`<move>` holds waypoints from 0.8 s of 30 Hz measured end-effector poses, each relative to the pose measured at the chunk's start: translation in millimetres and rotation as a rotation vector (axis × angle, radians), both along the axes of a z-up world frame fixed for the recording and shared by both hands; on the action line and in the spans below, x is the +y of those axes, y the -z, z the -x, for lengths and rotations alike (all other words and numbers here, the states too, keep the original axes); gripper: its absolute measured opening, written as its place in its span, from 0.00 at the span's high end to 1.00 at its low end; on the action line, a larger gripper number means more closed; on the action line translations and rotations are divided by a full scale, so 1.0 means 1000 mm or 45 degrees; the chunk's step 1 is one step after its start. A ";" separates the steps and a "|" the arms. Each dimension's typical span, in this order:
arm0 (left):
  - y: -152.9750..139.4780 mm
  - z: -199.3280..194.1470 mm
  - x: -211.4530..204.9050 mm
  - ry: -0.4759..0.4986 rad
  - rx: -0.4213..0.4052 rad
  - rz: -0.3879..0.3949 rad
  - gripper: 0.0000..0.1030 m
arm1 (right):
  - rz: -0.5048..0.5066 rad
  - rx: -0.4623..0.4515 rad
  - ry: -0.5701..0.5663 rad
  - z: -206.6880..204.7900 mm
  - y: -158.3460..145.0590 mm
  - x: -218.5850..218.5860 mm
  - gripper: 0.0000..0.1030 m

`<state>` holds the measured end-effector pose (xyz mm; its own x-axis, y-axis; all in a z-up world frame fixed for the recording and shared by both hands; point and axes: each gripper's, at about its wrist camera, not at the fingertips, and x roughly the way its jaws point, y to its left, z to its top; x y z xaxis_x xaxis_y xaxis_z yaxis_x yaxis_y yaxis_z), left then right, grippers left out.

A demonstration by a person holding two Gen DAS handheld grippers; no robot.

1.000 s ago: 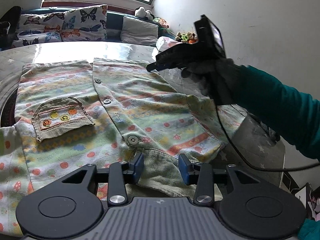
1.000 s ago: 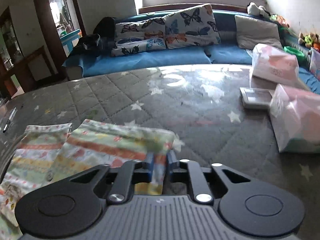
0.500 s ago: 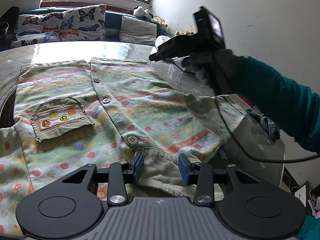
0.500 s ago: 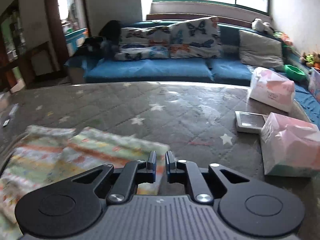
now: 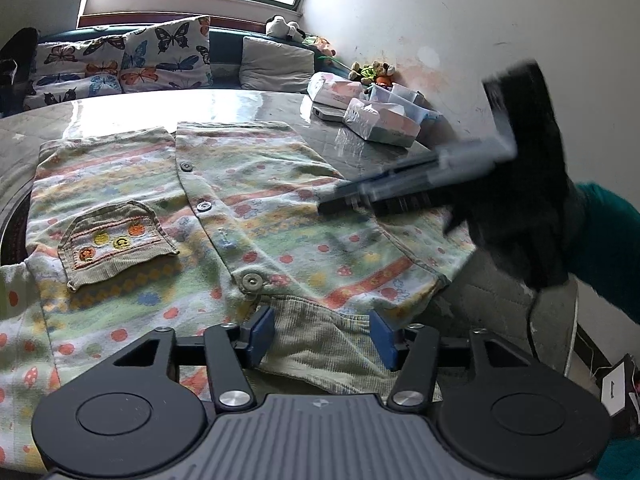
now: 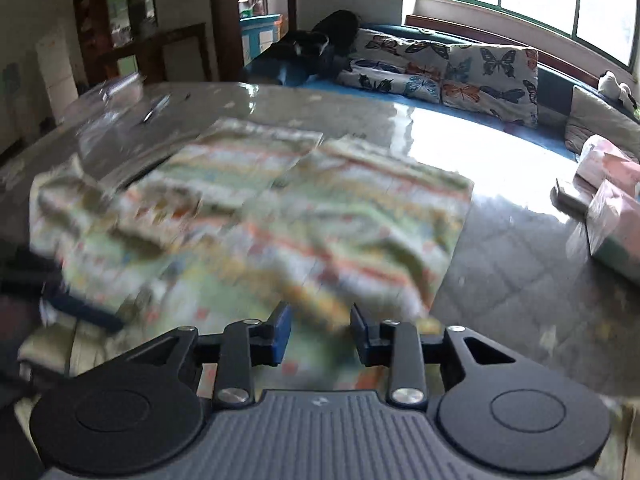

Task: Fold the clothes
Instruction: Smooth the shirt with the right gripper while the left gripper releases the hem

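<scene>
Lying flat on the grey quilted table [image 5: 248, 104], the striped, dotted shirt [image 5: 224, 216] fills the left wrist view, buttoned front up. The left gripper [image 5: 322, 334] stands wide open with its blue pads either side of the ribbed corduroy collar [image 5: 320, 340], which lies between them without being pinched. A corduroy pocket [image 5: 114, 242] sits ahead and to the left of that claw, and three buttons [image 5: 251, 279] run away from it up the placket. Ahead and to the right, the right gripper [image 5: 340, 198], motion-blurred, hovers above the shirt's sleeve side; from here I cannot tell its opening. Pink packages [image 5: 380, 122] rest far ahead to the right.

In the right wrist view, the right gripper [image 6: 320, 332] is open and holds nothing; the shirt [image 6: 280, 216], blurred, spreads below and ahead of it. Butterfly cushions [image 6: 460, 72] line the sofa beyond
</scene>
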<state>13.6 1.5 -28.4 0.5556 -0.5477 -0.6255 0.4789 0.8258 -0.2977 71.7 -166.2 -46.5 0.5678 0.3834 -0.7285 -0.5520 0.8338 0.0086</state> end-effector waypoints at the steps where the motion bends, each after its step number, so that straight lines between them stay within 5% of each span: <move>1: 0.000 0.000 -0.001 -0.001 -0.002 -0.003 0.43 | 0.005 -0.007 -0.005 0.008 0.002 -0.001 0.64; 13: -0.013 -0.001 -0.003 -0.078 -0.059 -0.032 0.16 | -0.004 -0.049 0.019 0.080 0.000 -0.034 0.46; 18: -0.019 -0.003 -0.003 -0.121 -0.095 -0.033 0.02 | -0.077 -0.066 0.250 0.076 -0.008 -0.078 0.43; 24: -0.019 -0.006 -0.006 -0.158 -0.090 -0.038 0.00 | -0.080 -0.117 0.599 0.063 -0.009 -0.143 0.42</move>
